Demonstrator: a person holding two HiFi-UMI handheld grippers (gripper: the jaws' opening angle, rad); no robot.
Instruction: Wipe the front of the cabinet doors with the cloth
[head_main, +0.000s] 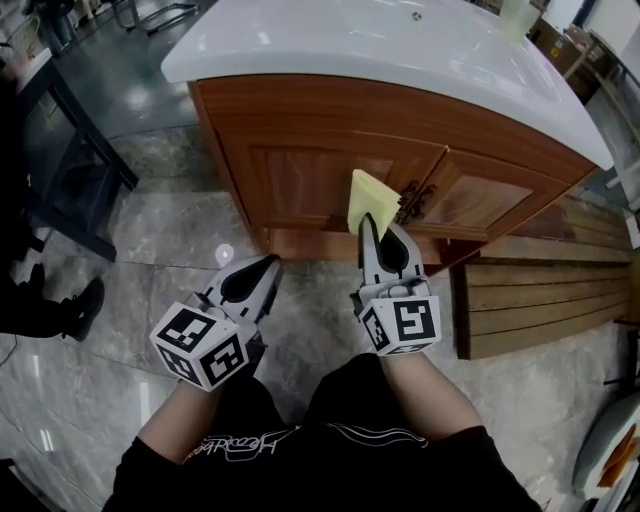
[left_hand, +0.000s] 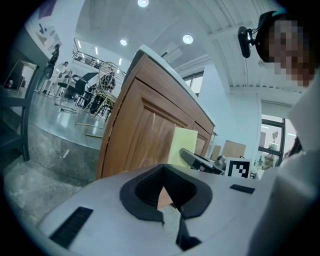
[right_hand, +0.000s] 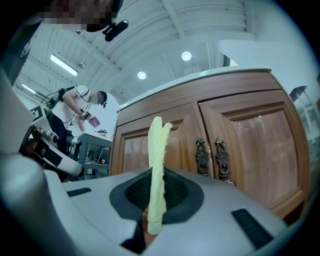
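Both jaws of the right gripper (head_main: 370, 225) are clenched on the yellow cloth (head_main: 363, 193). The cloth stands up just before the cabinet doors (head_main: 310, 180), near the metal handles (head_main: 414, 200). I cannot tell whether it touches the wood. To wipe well, I think the cloth should meet the panel with its flat side, not its edge, and move in overlapping strokes, with care around the handles and frame grooves. The left gripper (head_main: 265, 270) hangs lower, its jaws together on nothing. The cabinet is closed, so its contents are hidden.
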